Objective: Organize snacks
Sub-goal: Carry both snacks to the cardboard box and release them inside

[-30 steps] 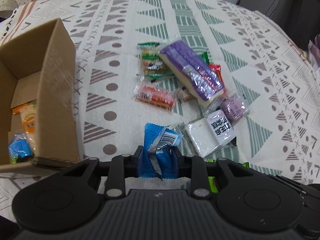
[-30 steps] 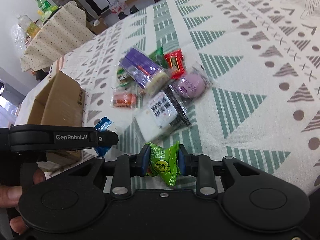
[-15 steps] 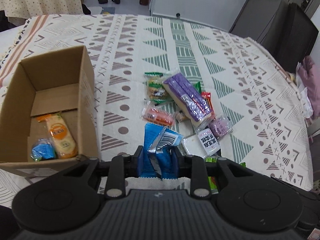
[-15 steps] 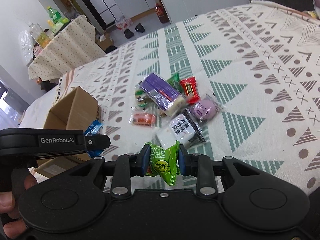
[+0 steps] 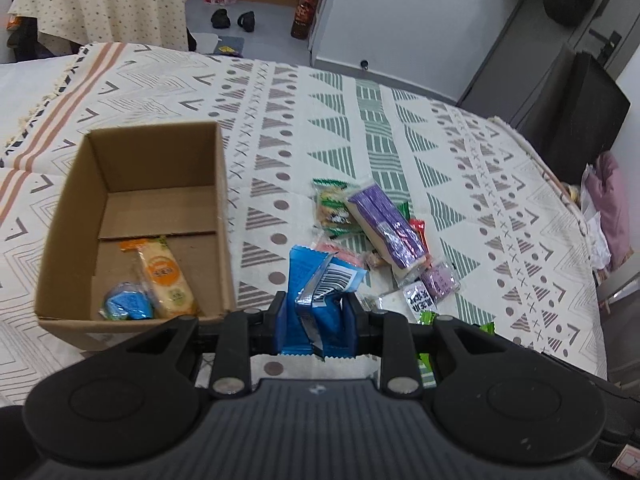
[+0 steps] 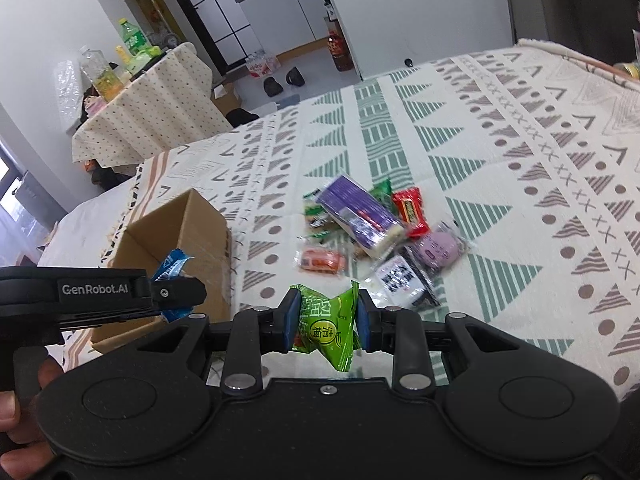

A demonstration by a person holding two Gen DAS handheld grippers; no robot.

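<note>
Both grippers are loaded and held above the patterned cloth, so the step in hand looks like the carry to the box. The left gripper (image 5: 316, 320) has its jaws clenched on a blue wafer packet (image 5: 322, 284), which stands up between the pads with its barcode flap folded forward; the right gripper (image 6: 325, 320) has its jaws clamped on a green plum candy (image 6: 326, 326), the wrapper pinched at its waist. The cardboard box (image 5: 64, 216) sits open ahead and to the left of the left jaws, its near right corner just beside them, and already holds an orange cracker pack (image 5: 166, 276) and a small blue sweet (image 5: 126, 304) against its near wall. The next move probably calls for swinging the left jaws leftward over the box rim and letting go above the bare far half of the floor, then bringing the right jaws across for the same drop. The right wall of the box stands between the jaws and the opening, so the packet must clear that edge first. Ahead and to the right of the left jaws lies the remaining pile: a purple biscuit pack (image 5: 384, 224), a green-edged cracker (image 5: 332, 208), a red candy (image 6: 412, 210), a mauve round cake (image 6: 438, 248), a white black-labelled pack (image 6: 396, 280) and an orange-red sachet (image 6: 322, 260). In the right view the left gripper sits just left of the right jaws, so the two could crowd each other at the box.
</note>
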